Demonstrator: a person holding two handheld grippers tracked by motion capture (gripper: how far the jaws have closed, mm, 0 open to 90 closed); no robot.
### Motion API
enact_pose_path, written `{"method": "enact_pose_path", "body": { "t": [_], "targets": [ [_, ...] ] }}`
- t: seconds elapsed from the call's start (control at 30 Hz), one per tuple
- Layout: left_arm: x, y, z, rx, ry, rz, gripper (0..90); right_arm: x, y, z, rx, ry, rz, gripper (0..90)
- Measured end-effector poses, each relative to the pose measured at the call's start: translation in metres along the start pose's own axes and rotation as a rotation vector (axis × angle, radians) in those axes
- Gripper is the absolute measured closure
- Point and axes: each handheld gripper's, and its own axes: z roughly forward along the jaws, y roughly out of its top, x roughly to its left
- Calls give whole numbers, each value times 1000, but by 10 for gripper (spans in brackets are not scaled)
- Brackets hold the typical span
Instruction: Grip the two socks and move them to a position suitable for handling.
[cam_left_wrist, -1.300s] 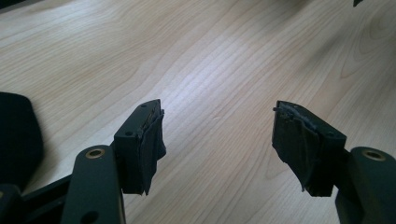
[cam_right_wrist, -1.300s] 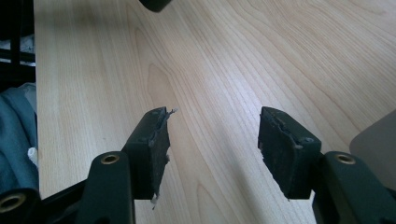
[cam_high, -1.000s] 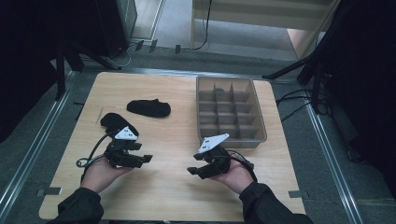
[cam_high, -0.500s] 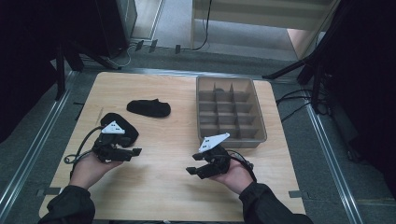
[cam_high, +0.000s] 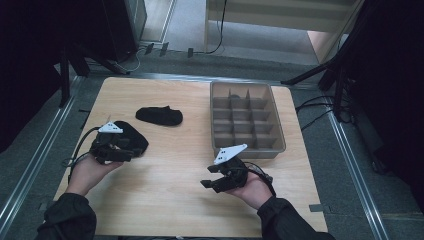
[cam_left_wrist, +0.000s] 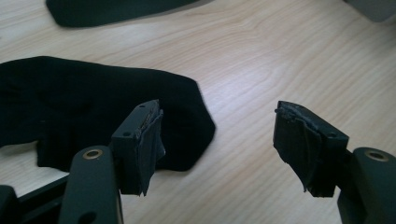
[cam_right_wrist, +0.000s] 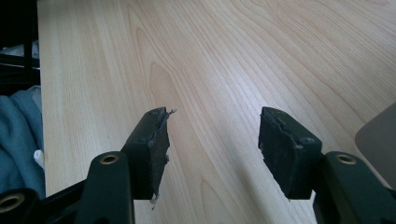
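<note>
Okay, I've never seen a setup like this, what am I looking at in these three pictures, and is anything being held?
A person sits at a wooden table and holds a hand tool with two black jaws in each hand. The high view looks down from above: the left gripper is at the left, the right gripper nearer the middle. The other two pictures come from small cameras riding on those tools, looking along their jaws.

On the table lie two black socks: the near sock just beside the left gripper, the far sock beyond it. A grey divided tray stands at the right.

Nothing is held. Both pairs of jaws stand open; the left ones hover at the near sock's edge, the right ones over bare wood.
</note>
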Motion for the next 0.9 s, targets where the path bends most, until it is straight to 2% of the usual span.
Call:
{"method": "enact_pose_path", "body": {
  "t": [0.13,0.2,0.3,0.47,0.67,0.9],
  "targets": [
    [12,3,-2,-15,12,-19,319,0,-3,-2,2,-4,9,427],
    [19,3,-2,-14,14,-35,330,0,-4,-3,-2,-7,7,427],
    [29,3,0,-3,34,-40,338,0,-5,-4,-2,-9,10,427],
    [39,4,4,-5,51,-20,338,0,-7,-5,5,-20,16,424],
    [50,6,11,17,70,-27,331,-1,-11,-6,11,-33,23,410],
    [55,16,23,29,104,9,338,-1,-12,-7,13,-35,23,410]
  ]
}}
